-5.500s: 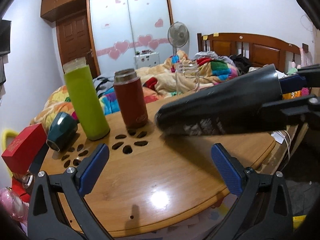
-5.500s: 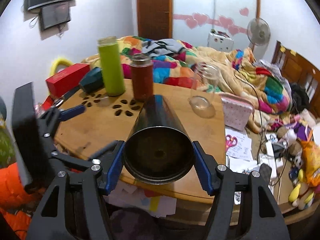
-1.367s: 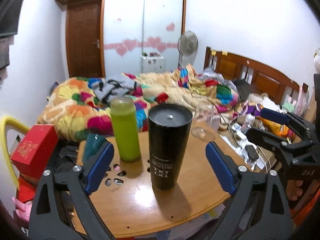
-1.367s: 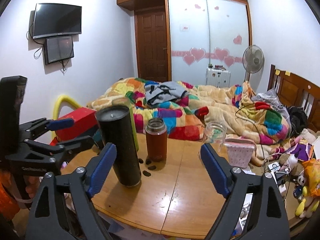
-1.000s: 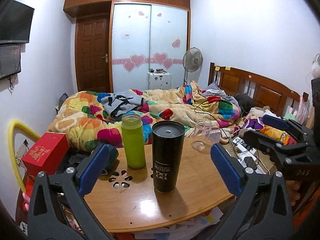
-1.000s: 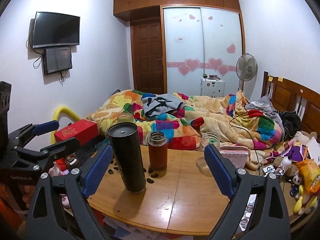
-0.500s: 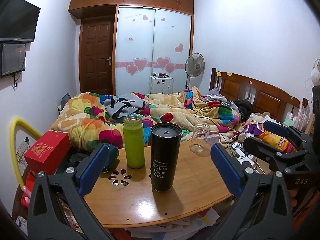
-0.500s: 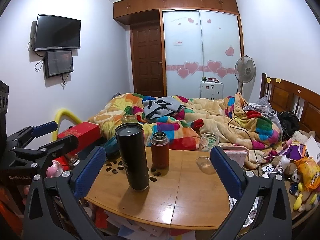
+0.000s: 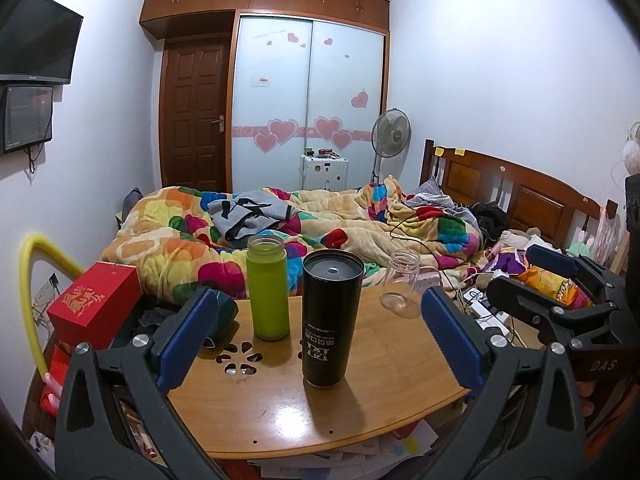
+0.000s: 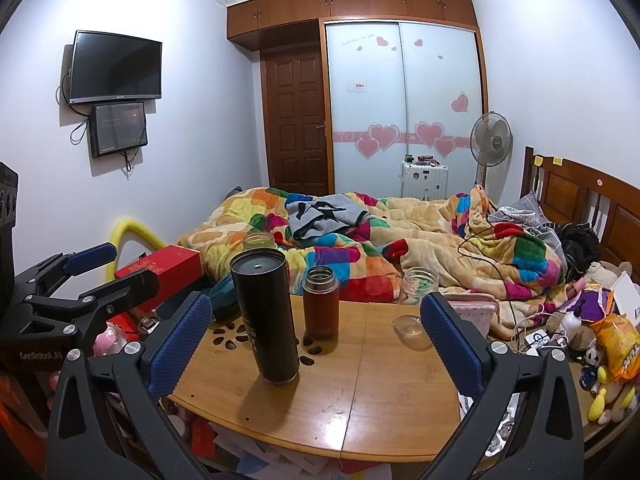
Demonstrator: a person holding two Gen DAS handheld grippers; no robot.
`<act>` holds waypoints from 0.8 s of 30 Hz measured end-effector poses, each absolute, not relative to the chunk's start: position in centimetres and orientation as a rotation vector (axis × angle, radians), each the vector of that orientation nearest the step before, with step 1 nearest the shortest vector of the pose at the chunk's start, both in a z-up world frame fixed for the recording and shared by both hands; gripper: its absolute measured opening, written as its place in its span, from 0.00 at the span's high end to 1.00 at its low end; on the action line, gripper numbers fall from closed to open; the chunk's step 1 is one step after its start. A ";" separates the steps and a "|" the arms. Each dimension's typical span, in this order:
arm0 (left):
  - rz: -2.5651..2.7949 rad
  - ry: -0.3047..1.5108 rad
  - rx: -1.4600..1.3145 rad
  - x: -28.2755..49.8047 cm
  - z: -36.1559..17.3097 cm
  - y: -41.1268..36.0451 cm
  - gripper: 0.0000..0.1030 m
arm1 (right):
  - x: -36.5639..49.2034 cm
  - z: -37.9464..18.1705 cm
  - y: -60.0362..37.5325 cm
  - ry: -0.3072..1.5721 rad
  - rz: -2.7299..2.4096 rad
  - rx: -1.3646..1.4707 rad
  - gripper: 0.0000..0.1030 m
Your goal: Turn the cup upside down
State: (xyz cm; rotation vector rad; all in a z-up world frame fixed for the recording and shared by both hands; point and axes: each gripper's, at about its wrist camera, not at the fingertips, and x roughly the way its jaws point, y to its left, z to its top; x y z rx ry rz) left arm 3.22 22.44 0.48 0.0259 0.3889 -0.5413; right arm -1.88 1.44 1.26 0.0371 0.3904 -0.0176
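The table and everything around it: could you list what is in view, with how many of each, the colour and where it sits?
Black cup: one, black, standing mouth-down at the table's middle.
Green bottle: one, lime green, upright behind the cup to its left.
Brown flask: one, reddish brown, upright behind the cup.
Glass jar: one, clear, at the table's far right edge.
Teal cup: one, dark teal, lying at the table's far left edge.
Red box: one, red, left of the table.
Table: one, light wood.
Bed: one, multicoloured quilt, behind the table.
Fan: one, dark, by the wardrobe.
Left gripper: blue pads, jaws wide apart, empty.
Right gripper: blue pads, jaws wide apart, empty.
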 end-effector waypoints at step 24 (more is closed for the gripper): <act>-0.541 0.385 0.023 3.3 0.8 22.3 0.00 | -1.9 1.3 1.6 0.389 -0.017 0.036 0.00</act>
